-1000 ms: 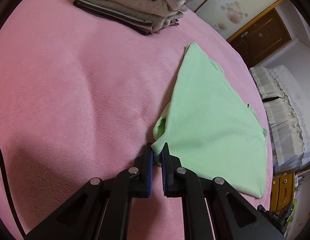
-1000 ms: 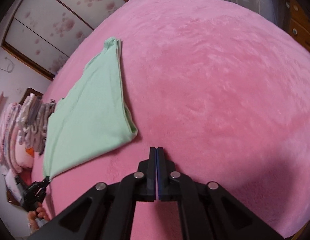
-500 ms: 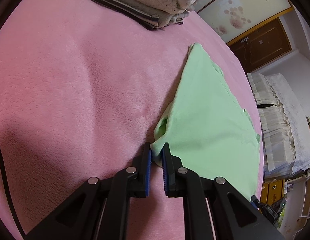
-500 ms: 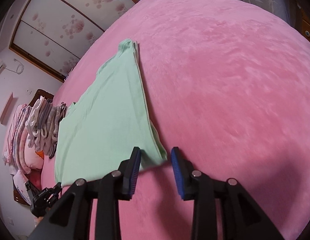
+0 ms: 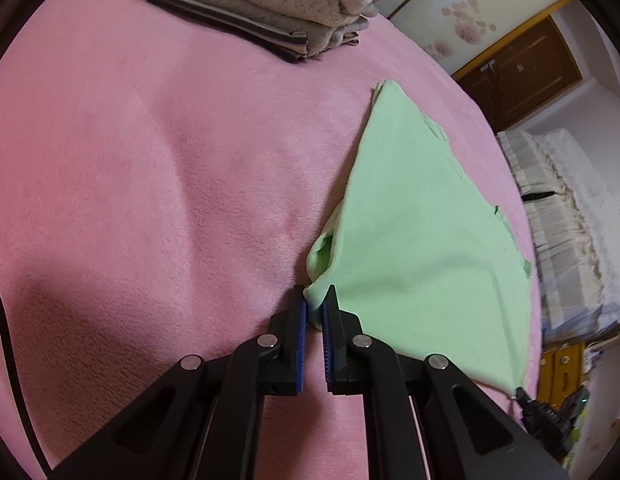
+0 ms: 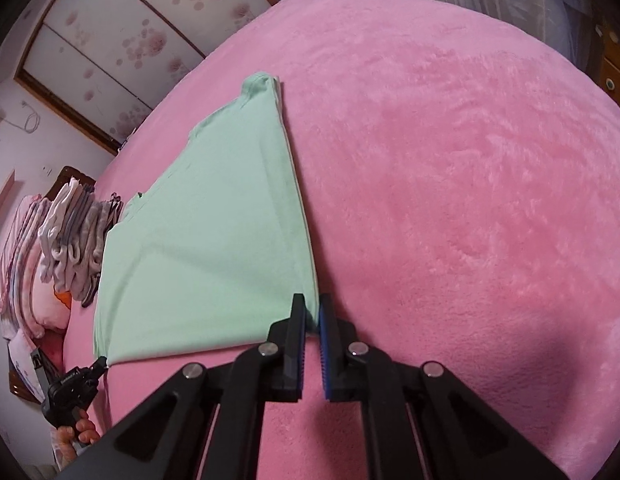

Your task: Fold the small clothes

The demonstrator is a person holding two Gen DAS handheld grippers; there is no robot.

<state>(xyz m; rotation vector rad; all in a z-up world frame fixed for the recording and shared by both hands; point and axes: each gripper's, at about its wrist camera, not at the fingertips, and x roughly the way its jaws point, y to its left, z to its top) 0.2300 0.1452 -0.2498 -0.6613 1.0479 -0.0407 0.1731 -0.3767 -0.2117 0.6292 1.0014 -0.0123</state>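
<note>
A light green garment (image 5: 413, 232) lies folded flat on the pink blanket (image 5: 150, 184); it also shows in the right wrist view (image 6: 214, 248). My left gripper (image 5: 314, 300) is shut on the garment's near left corner, with green cloth pinched between the blue pads. My right gripper (image 6: 312, 312) is shut on the garment's near right corner, low on the blanket (image 6: 469, 200). The left gripper also shows in the right wrist view (image 6: 72, 390), at the garment's far corner.
A stack of folded grey and white clothes (image 5: 278, 4) sits at the far side of the bed; it also shows in the right wrist view (image 6: 74, 240). Sliding doors (image 6: 122, 40) and a wooden door (image 5: 521, 76) stand beyond the bed.
My right gripper moved left to the garment's corner, opened, then shut on it. My left gripper kept its hold on the other corner.
</note>
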